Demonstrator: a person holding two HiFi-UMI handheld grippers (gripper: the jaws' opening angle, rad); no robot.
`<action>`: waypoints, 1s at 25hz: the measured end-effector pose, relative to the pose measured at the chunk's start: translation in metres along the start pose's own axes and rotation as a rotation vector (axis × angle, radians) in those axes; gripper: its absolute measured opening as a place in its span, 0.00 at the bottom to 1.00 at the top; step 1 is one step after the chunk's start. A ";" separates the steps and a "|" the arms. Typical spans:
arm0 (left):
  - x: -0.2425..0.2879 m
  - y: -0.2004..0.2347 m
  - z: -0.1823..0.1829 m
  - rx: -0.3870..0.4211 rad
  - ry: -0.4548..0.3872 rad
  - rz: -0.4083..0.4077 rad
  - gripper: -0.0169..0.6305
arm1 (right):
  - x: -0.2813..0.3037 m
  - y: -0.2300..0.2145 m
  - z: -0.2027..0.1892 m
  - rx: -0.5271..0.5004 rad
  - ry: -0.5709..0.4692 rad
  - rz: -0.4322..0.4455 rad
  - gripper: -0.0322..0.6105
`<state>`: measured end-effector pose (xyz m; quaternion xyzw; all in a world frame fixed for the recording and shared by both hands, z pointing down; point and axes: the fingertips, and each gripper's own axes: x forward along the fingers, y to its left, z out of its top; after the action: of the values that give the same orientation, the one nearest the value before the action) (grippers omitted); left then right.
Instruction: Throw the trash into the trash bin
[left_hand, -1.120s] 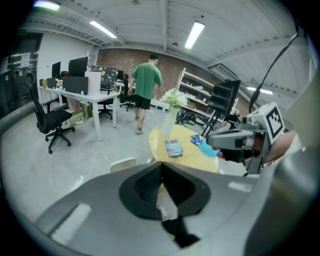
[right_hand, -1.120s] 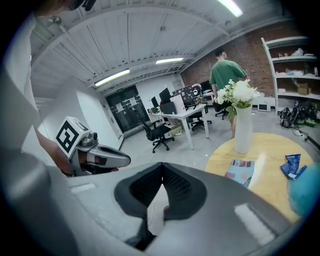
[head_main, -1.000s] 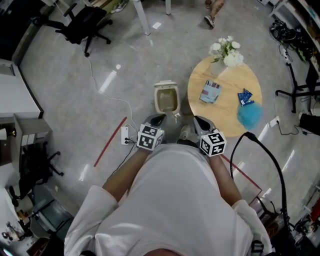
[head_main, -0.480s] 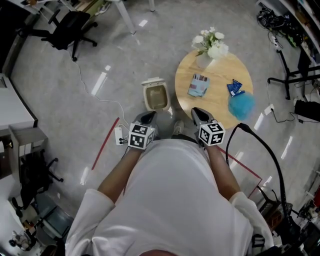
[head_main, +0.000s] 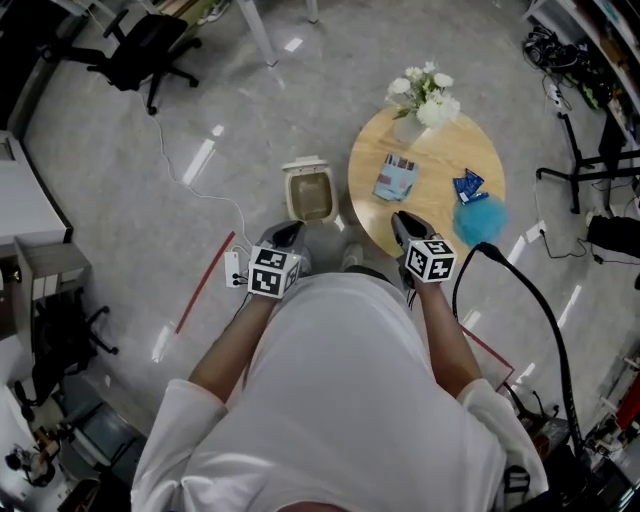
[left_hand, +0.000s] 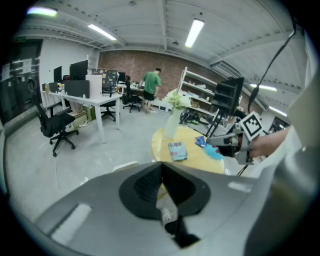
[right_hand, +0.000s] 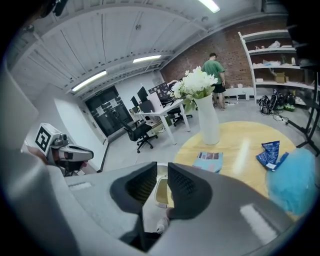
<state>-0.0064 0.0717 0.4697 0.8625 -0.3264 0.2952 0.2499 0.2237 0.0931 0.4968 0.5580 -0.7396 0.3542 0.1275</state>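
Beside round table (head_main: 440, 158): right gripper (right_hand: 162, 174) jaws opening, empty.

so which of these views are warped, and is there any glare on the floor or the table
Head view: sharp and undistorted, with white glare streaks on the polished floor. Left gripper view: strong fisheye, black corners, the ceiling light and beams bowed. Right gripper view: the same fisheye warp and dark corners, plus a bright glare stripe across the round table.

Round table (head_main: 436, 163) bears 4 things: flower vase (head_main: 409, 124), packet (head_main: 396, 177), blue wrapper (head_main: 466, 186), blue puff (head_main: 478, 218) (near edge).
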 end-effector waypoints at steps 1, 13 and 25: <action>0.001 0.002 0.001 -0.010 -0.002 0.009 0.03 | 0.003 -0.004 0.000 0.003 0.006 0.000 0.16; 0.011 0.018 -0.004 -0.088 0.018 0.105 0.03 | 0.041 -0.069 -0.004 0.035 0.113 -0.049 0.19; 0.015 0.018 -0.016 -0.161 0.050 0.172 0.03 | 0.064 -0.139 -0.021 0.110 0.198 -0.107 0.22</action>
<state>-0.0157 0.0635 0.4952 0.8008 -0.4155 0.3098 0.3002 0.3245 0.0427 0.6022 0.5651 -0.6719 0.4404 0.1876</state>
